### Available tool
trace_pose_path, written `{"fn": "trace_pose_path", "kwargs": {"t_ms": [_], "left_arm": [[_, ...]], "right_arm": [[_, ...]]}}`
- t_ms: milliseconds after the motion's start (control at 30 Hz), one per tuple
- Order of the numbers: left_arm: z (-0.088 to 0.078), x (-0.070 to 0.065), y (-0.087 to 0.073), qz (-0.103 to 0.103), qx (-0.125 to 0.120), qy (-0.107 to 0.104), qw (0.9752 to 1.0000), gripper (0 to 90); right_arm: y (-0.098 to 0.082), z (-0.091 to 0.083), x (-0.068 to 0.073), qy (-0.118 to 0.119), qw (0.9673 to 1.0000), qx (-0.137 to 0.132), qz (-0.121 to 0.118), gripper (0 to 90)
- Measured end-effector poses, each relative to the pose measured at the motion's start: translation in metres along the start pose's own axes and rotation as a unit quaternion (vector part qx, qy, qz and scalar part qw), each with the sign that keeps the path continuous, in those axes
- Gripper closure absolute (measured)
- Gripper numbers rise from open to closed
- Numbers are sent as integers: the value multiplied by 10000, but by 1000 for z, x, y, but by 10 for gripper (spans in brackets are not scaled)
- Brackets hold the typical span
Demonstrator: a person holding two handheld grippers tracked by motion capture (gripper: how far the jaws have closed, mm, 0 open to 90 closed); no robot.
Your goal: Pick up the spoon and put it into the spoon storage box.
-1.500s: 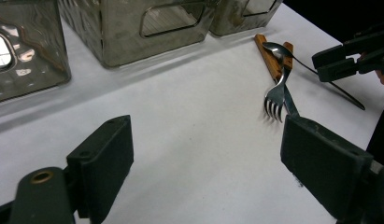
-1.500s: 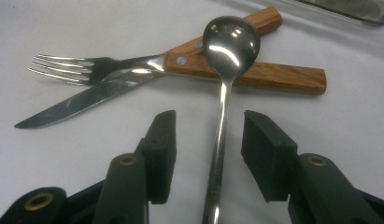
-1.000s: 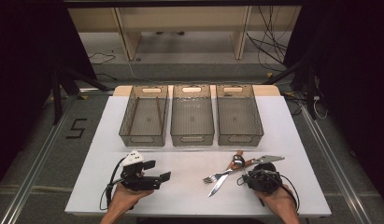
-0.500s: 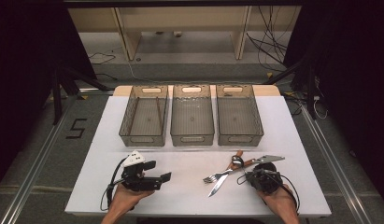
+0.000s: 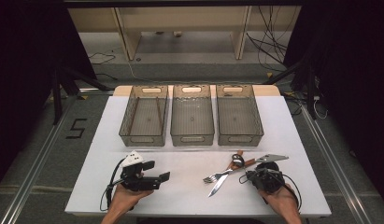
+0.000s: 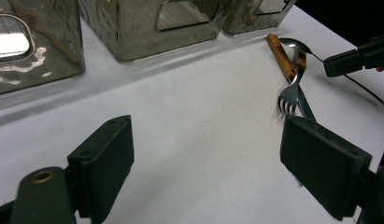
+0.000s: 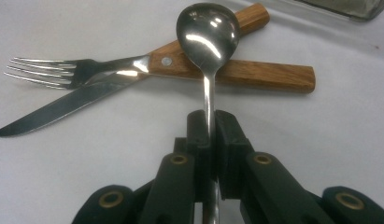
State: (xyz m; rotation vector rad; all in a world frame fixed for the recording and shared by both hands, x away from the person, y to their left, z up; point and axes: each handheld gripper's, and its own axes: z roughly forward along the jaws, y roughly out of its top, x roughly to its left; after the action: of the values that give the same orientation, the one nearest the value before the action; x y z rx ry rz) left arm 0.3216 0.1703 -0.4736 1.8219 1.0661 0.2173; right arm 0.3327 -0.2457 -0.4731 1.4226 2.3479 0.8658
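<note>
A steel spoon [image 7: 207,32] lies with its bowl on the crossed wooden handles of a fork [image 7: 49,70] and a knife [image 7: 63,109]. My right gripper [image 7: 209,126] is shut on the spoon's thin handle; its jaws have just been closing with that handle between them. From the high view, this gripper [image 5: 251,173] sits at the front right of the white table, just right of the cutlery [image 5: 217,179]. My left gripper [image 5: 159,171] rests at the front left, open, with bare table between its pads [image 6: 110,154]. It faces the fork [image 6: 288,95].
Three clear plastic bins [image 5: 143,139] [image 5: 192,139] [image 5: 240,139] stand side by side across the middle of the table, beyond the cutlery. The white tabletop [image 5: 189,161] runs bare between the two grippers. Cables trail from both grippers toward the front edge.
The right gripper's jaws look drawn closer together at the spoon's handle. Neither hand has shifted, and the cutlery lies where it was.
</note>
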Motion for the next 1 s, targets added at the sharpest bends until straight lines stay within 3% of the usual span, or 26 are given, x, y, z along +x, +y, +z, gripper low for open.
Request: {"fn": "trace_pose_path", "kwargs": {"t_ms": [433,733,1000], "left_arm": [[-5,6,-6,-93,-170,78,9998,172],[-10,9,-10,-84,-298,147,9994,172],[-11,8,-12,-18,-280,189,9994,172]], "right_arm": [[18,-20,3,169,9989,-415,-138,859],[56,-29,11,306,9965,-744,-228,859],[89,-25,19,375,9953,-836,-329,859]]}}
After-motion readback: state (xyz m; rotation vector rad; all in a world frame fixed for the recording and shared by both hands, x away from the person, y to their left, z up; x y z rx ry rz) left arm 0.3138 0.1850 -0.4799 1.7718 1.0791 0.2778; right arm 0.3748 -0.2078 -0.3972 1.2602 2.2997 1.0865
